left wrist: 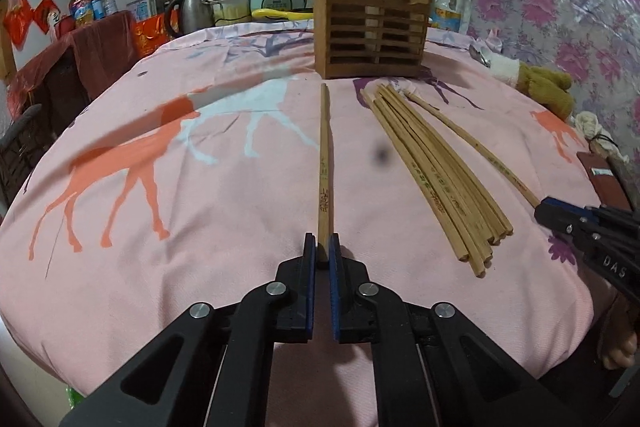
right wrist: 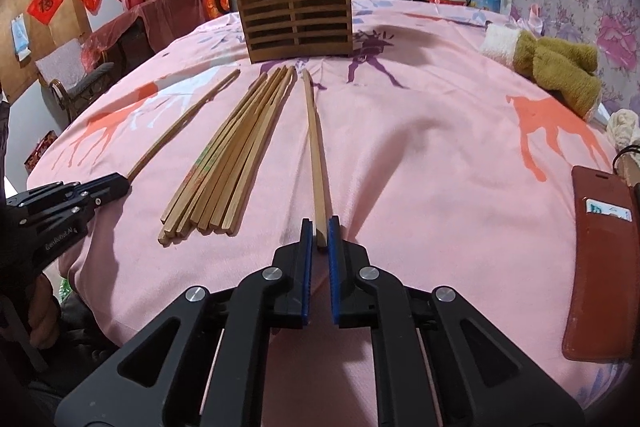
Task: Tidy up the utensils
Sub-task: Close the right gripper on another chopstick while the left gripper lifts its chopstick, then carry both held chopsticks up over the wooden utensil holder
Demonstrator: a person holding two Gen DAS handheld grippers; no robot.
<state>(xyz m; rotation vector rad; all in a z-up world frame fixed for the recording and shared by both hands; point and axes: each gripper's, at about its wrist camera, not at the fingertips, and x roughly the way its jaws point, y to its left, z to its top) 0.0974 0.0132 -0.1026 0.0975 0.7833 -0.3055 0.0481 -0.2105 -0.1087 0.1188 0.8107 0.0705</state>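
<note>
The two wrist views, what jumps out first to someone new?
Each black blue-padded gripper, left and right, pinches one bamboo chopstick lying on the pink horse-print cloth. A bundle of loose chopsticks lies between them; the slatted wooden holder stands behind.

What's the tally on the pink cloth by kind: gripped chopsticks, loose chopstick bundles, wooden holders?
Gripped chopsticks: 2
Loose chopstick bundle: 1 (sticks overlap, so no exact stick count)
Wooden holder: 1
Total: 4
</note>
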